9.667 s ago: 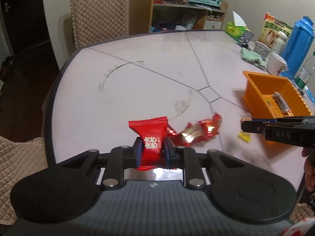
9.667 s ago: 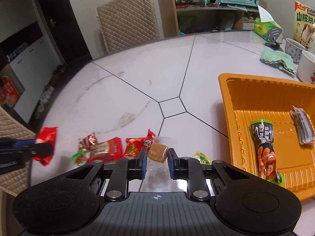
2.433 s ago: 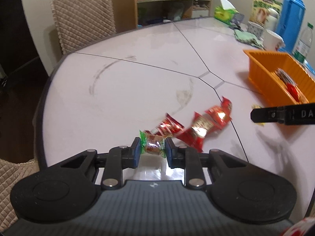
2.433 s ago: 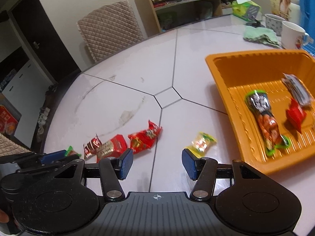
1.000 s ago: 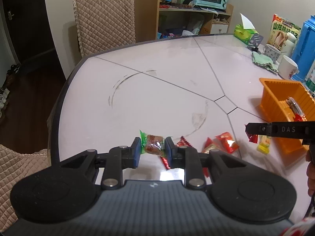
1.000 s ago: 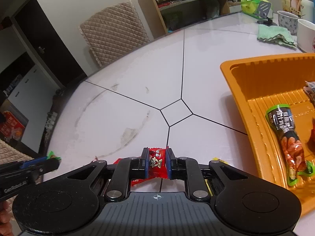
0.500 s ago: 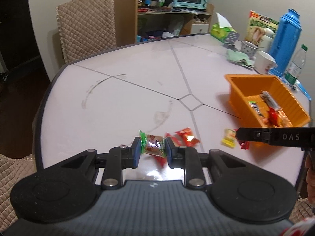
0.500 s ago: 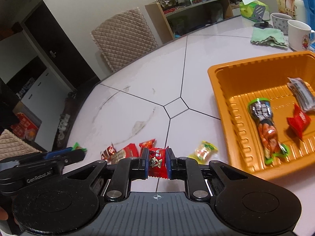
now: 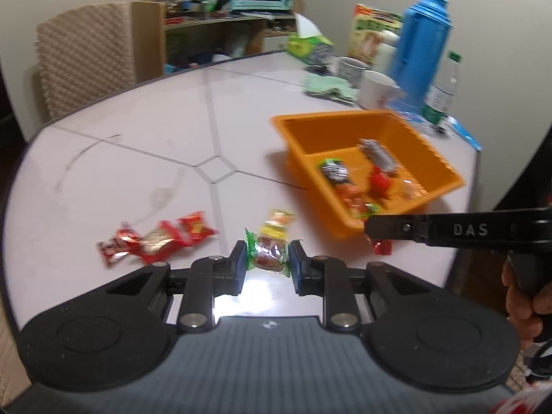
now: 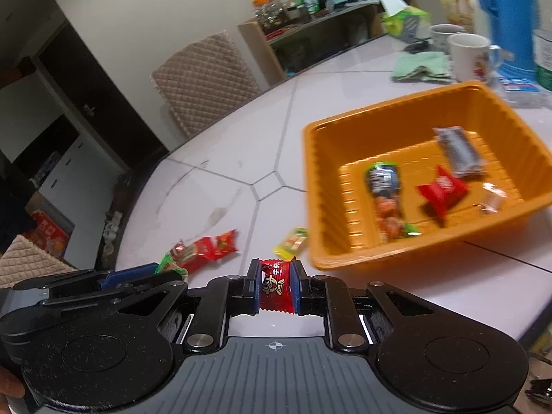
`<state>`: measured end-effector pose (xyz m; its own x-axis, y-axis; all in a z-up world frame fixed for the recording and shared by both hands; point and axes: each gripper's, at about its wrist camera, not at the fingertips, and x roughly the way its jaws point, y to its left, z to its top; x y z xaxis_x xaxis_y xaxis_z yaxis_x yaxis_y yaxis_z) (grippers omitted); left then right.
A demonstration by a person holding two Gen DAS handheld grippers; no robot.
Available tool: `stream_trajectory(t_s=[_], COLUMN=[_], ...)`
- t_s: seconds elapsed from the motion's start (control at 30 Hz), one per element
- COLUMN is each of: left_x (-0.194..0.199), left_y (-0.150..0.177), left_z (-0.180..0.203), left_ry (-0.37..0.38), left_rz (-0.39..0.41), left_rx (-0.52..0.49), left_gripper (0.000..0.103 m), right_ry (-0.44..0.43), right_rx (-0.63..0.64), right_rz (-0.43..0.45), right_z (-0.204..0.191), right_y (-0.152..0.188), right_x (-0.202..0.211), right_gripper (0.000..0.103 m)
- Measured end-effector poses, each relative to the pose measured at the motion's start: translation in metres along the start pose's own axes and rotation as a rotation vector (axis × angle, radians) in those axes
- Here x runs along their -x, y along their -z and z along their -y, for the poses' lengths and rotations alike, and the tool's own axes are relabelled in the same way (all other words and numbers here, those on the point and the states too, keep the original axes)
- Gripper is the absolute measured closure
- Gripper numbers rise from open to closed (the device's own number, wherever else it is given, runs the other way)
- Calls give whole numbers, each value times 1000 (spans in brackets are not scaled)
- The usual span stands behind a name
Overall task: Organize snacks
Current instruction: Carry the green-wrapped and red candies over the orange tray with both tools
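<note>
Left claw pinching green-ended candy, right claw pinching red candy; tray snacks blurred

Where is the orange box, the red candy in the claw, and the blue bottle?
orange box (image 10: 345, 203), right wrist view, its ribbed near wall.
red candy (image 10: 275, 284), right wrist view, wrapper middle between the pads.
blue bottle (image 9: 422, 51), left wrist view, its body.

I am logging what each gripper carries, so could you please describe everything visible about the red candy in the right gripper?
The red candy is a small pillow-shaped sweet in a glossy red wrapper that looks like foil, printed with a cartoon face and white characters. It stands roughly upright, clamped on both sides by the blue-padded fingers of the right gripper. Its crimped top edge pokes above them. It is held above the white table, just short of the orange tray, touching nothing else.
</note>
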<state>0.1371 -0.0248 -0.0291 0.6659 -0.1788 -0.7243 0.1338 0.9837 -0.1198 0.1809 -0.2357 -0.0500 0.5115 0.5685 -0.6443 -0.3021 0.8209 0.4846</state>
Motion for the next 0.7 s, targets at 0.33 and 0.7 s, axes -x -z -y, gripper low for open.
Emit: stream_trajectory(t_s=[0.33, 0.7], left_x=[-15, -35], left_y=[-16, -40], left_z=[61, 92], left_ry=[52, 24], left_rz=[19, 35], left_rx=[-55, -62], left_gripper=[80, 80], right_ry=[80, 175], right_rx=[-49, -47], right_rz=[68, 141], right_z=[61, 131], right_y=[-10, -47], right_x=[48, 76], right_gripper=[86, 86])
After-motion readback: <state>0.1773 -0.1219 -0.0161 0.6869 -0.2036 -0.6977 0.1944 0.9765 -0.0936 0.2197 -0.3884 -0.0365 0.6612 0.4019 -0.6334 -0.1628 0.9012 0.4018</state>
